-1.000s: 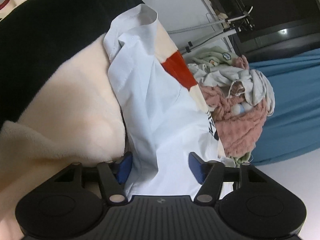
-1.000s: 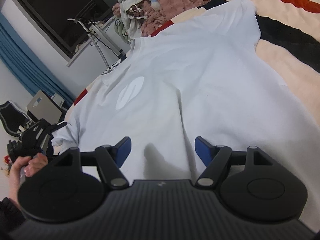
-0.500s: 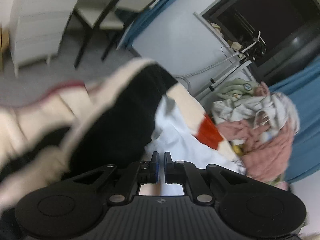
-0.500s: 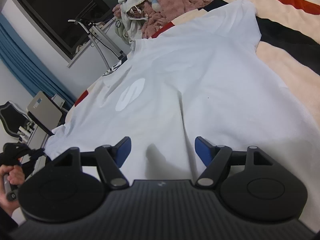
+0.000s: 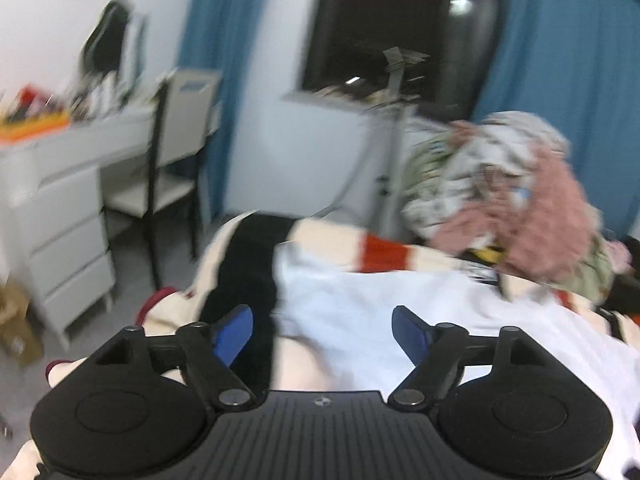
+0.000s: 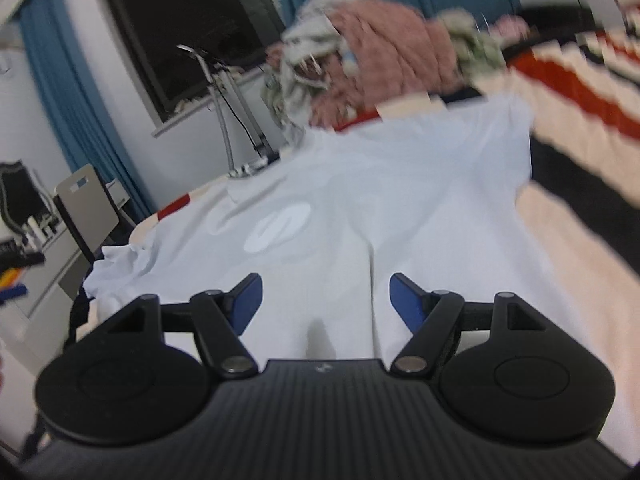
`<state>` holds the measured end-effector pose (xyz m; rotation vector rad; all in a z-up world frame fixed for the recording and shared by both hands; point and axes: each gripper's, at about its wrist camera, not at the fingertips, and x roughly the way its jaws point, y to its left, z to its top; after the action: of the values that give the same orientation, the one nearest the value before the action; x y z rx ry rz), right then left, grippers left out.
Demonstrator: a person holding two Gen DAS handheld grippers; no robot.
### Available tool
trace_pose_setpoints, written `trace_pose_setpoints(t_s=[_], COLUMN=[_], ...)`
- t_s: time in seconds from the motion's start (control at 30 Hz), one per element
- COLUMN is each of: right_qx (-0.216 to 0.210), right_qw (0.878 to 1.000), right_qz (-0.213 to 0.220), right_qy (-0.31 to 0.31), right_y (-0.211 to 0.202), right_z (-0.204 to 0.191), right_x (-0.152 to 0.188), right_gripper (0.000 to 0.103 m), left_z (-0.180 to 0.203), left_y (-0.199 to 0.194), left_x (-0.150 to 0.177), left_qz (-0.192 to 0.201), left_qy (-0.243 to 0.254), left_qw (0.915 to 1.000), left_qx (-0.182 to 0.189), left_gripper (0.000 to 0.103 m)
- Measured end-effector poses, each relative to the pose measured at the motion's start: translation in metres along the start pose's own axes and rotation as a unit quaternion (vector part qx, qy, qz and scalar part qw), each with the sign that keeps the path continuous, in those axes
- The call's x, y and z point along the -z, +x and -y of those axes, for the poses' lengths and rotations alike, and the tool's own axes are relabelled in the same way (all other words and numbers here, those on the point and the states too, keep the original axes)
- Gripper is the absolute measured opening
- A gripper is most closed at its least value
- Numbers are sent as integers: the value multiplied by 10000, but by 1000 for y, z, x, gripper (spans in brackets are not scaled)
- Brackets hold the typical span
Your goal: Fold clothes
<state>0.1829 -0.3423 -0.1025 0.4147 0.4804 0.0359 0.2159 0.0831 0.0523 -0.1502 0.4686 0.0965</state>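
Observation:
A white T-shirt [image 6: 360, 216] lies spread flat on a striped blanket [image 6: 580, 220], a pale oval print on its chest. Its left sleeve end is crumpled at the blanket's edge. In the left wrist view the same white T-shirt [image 5: 380, 304] stretches away from the blue pads. My left gripper [image 5: 322, 330] is open above the shirt's near edge and holds nothing. My right gripper [image 6: 326, 302] is open too, hovering over the shirt's lower middle. Both views are motion-blurred.
A heap of unfolded clothes [image 6: 372, 52], pink and pale green, sits at the blanket's far end; the same heap of clothes [image 5: 516, 200] shows in the left view. Beside the bed stand a white drawer desk [image 5: 60, 200], a chair [image 5: 176, 148] and a metal stand [image 6: 236, 120]. Blue curtains frame a dark window [image 5: 384, 28].
My left gripper was shut half a second ago and now stands open, swung up to face the room. The right view has tilted up and drawn back slightly. The sleeve end now lies crumpled.

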Motion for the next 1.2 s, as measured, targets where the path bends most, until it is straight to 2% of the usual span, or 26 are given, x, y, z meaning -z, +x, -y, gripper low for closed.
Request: trace_pose_setpoints(t_s=[0.1, 0.2, 0.23, 0.3, 0.47, 0.6, 0.73, 0.8, 0.87, 0.93, 1.03, 1.1, 1.2], right_qx=[-11, -113, -102, -70, -44, -1, 82, 64, 45, -203, -699, -739, -500], right_qw=[9987, 9943, 9933, 9914, 9892, 9878, 9882, 9885, 9888, 9916, 9869, 9805, 9745], right_qz=[313, 668, 711, 781, 993, 1082, 1024, 1057, 1090, 1168, 1279, 1186, 856], right_qy=[-405, -826, -903, -1045, -1079, -1118, -1136, -1078, -1017, -525, 695, 1381, 2014], right_y=[-13, -32, -38, -49, -83, -106, -116, -119, -121, -118, -97, -69, -18], right_z=[-9, -15, -16, -18, -26, -29, -33, -32, -32, -18, 20, 48, 90], right_x=[-2, 1, 1, 1, -5, 2, 10, 8, 5, -5, -28, -45, -59], right_gripper=[73, 72, 72, 72, 72, 72, 72, 72, 72, 73, 73, 73, 73], left_z=[40, 69, 76, 87, 91, 83, 75, 74, 72, 70, 68, 67, 66], left_y=[-40, -82, -95, -112, -136, -139, -151, -156, -157, -155, -147, -142, -134], left_x=[22, 48, 57, 70, 102, 126, 138, 140, 141, 142, 144, 145, 147], left_qz=[195, 140, 196, 246, 272, 9, 154, 334, 334, 245, 168, 126, 61], left_qy=[450, 581, 669, 754, 786, 746, 879, 928, 922, 824, 742, 698, 633], left_qw=[9983, 9960, 9944, 9927, 9885, 9866, 9834, 9824, 9822, 9826, 9844, 9856, 9874], left_qx=[322, 669, 797, 907, 1266, 1453, 1582, 1588, 1604, 1646, 1587, 1533, 1451], left_gripper=[87, 88, 92, 93, 96, 96, 102, 103, 103, 103, 103, 103, 103])
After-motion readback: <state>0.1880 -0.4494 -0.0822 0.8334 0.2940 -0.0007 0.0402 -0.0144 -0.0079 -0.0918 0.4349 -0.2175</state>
